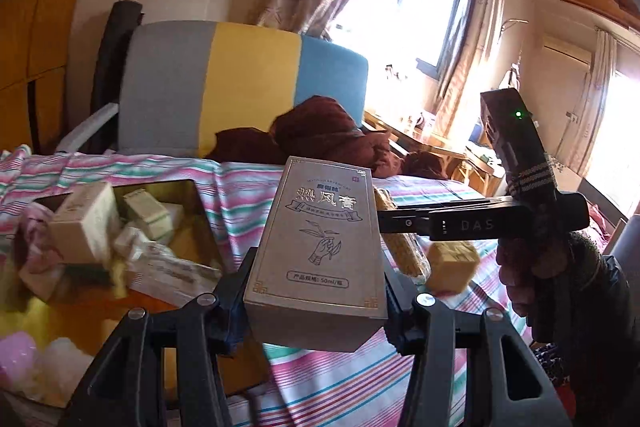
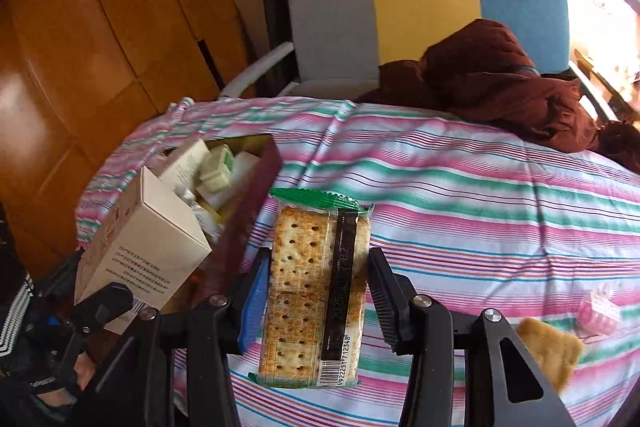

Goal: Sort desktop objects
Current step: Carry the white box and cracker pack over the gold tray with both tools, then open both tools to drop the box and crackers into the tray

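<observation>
From the left wrist, the left gripper [image 1: 316, 301] had its jaws pinching a tall grey carton [image 1: 316, 251] with printed Chinese lettering, upright at the centre of the frame; the carton's lower corners were hidden behind the jaws. At middle left, an open dark box [image 1: 188, 183] held small cartons, blurred and hard to tell apart. At right, the right gripper [image 1: 384, 219] reached in sideways, its tips cut off behind the carton, with a gloved hand [image 1: 520, 267] on its handle. A tan block [image 1: 452, 263] lay on the striped cloth [image 1: 328, 387] below it.

From the right wrist, the right gripper's jaws were pinching a cracker packet [image 2: 316, 291], at centre. At lower left, a cream carton [image 2: 140, 251] stood tilted in the left gripper, whose jaws were mostly hidden. At lower right, a pink item was too blurred to identify.
</observation>
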`<action>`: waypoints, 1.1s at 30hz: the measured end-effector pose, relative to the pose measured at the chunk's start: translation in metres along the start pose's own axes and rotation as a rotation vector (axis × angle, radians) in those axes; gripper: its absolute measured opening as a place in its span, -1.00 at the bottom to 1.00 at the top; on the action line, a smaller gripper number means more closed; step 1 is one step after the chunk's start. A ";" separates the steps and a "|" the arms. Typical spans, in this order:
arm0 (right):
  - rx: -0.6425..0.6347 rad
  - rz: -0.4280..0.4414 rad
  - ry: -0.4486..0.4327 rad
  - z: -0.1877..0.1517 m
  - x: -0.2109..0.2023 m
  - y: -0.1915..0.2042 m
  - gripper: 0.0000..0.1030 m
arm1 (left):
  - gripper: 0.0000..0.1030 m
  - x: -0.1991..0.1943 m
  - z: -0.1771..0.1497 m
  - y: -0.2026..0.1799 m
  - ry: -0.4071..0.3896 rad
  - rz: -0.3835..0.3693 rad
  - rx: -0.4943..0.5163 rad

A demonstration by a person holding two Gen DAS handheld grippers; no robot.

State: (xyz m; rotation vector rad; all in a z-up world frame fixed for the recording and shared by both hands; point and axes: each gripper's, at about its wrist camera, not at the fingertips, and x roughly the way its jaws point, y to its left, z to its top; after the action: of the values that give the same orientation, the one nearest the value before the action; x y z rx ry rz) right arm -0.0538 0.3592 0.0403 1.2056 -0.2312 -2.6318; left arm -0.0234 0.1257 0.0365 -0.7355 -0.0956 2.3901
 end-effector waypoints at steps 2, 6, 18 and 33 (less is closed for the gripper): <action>0.003 0.070 -0.008 0.010 0.012 0.024 -0.06 | 0.04 -0.018 0.002 0.028 -0.020 0.057 -0.033; -0.040 0.176 -0.009 0.026 0.039 0.082 -0.06 | 0.04 -0.045 0.003 0.085 -0.054 0.186 -0.094; -0.245 0.215 0.130 0.033 0.137 0.223 -0.07 | 0.04 -0.046 -0.010 0.198 -0.012 0.357 -0.286; -0.222 0.170 0.218 0.039 0.190 0.233 -0.04 | 0.03 -0.037 -0.025 0.231 0.029 0.333 -0.383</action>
State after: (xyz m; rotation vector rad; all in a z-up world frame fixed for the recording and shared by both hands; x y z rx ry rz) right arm -0.1693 0.0842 -0.0160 1.3190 -0.0005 -2.2903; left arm -0.1131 -0.0834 -0.0226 -1.0290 -0.4612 2.7117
